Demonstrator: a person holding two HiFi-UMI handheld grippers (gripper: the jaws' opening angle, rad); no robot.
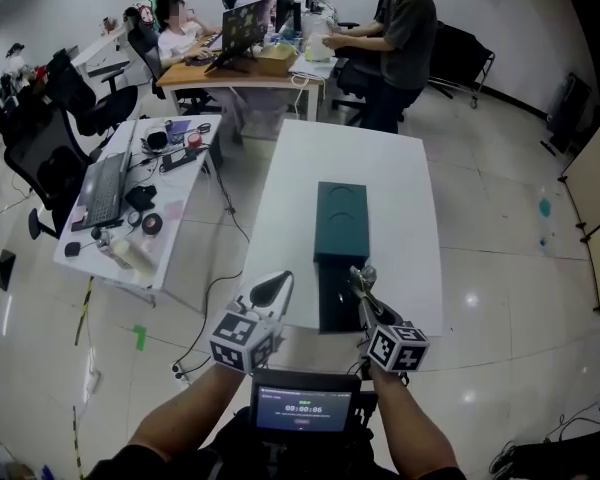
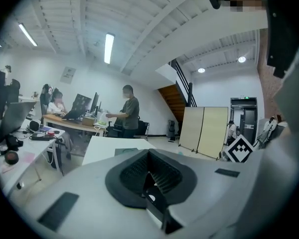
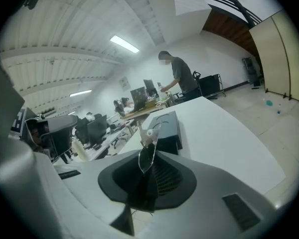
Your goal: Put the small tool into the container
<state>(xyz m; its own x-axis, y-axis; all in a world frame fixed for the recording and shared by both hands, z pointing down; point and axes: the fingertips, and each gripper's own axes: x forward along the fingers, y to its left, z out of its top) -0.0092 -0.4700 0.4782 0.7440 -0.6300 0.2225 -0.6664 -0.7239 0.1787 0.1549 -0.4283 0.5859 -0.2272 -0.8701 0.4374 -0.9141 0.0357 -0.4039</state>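
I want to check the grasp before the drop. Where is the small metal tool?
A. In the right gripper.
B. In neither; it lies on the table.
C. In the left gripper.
A: in the right gripper view the tool stands clamped between the jaws of the right gripper, while the left gripper has nothing between its jaws.

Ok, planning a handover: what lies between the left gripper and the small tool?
Head view: bare white table, then the dark near end of the container.
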